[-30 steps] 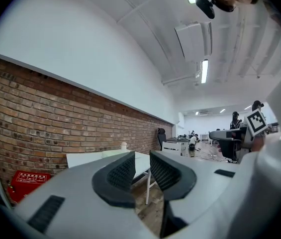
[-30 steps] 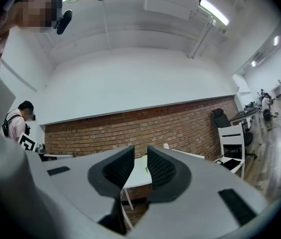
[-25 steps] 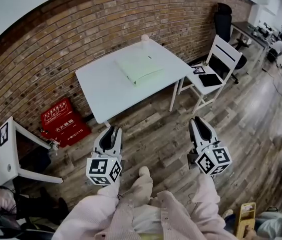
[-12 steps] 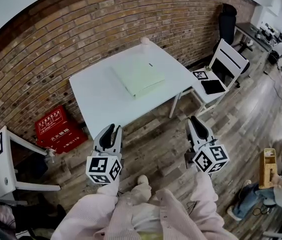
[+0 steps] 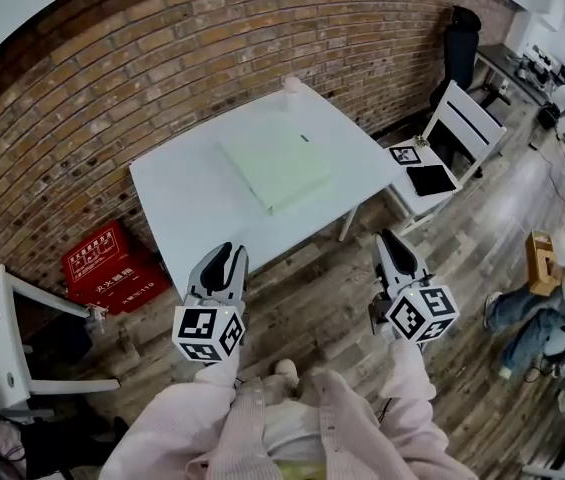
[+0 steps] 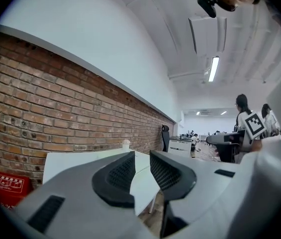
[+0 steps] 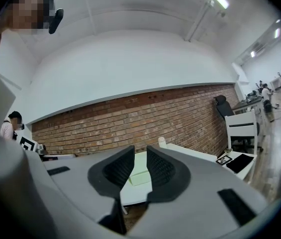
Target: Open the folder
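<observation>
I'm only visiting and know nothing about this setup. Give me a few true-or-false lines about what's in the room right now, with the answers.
1. The pale green flat folder lies closed on the white square table. True.
2. The left gripper is clamped on the folder. False: its jaws stand slightly apart with nothing between them, away from the folder.
3. A red box sits on the wooden floor beside the brick wall. True.
4. The seat of the white chair is bare. False: a black flat slab and a small printed card lie on it.
5. The right gripper holds nothing. True.
</observation>
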